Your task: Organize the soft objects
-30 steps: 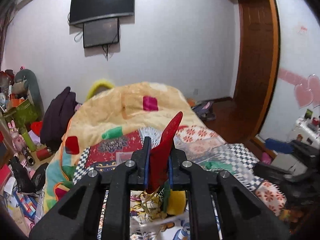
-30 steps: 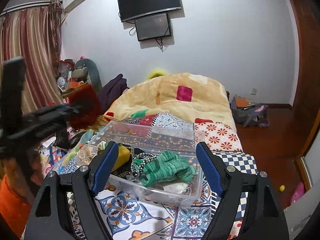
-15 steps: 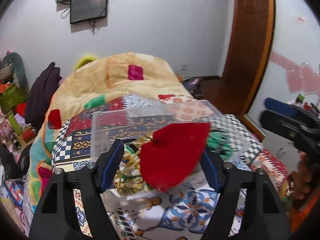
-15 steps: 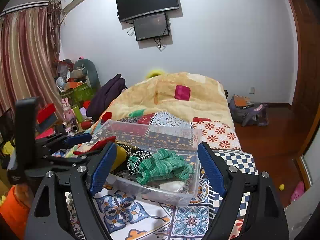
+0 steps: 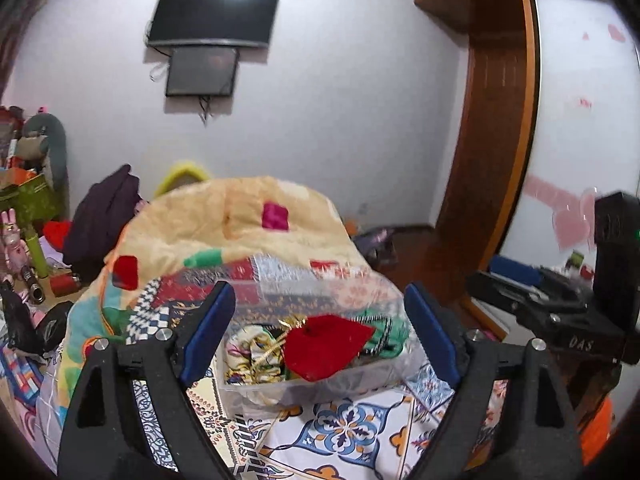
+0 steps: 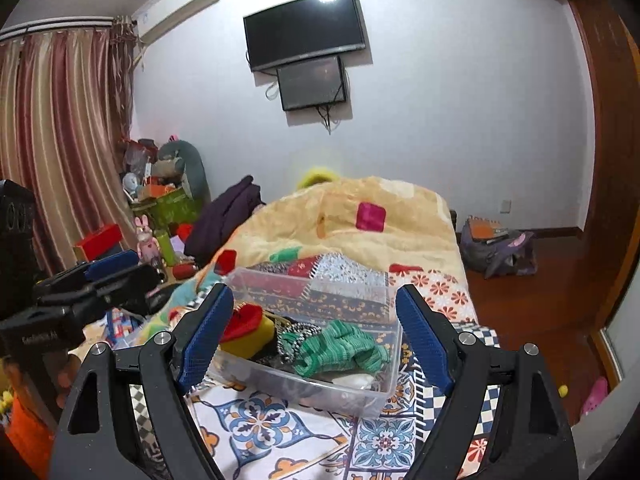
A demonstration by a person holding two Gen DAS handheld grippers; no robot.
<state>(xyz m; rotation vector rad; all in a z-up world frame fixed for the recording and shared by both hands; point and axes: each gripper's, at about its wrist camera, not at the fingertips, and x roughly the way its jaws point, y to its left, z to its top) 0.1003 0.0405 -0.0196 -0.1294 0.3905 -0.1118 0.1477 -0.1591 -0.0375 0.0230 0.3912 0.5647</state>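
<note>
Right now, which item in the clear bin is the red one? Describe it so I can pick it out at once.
Find the bed with the patchwork quilt and the clear plastic bin sitting on it. In the bin's left end lies the red felt piece, flat and pointed, resting on a yellow item. Its neighbours are a black-and-white cord and a green knit bundle; it alone is red.
</note>
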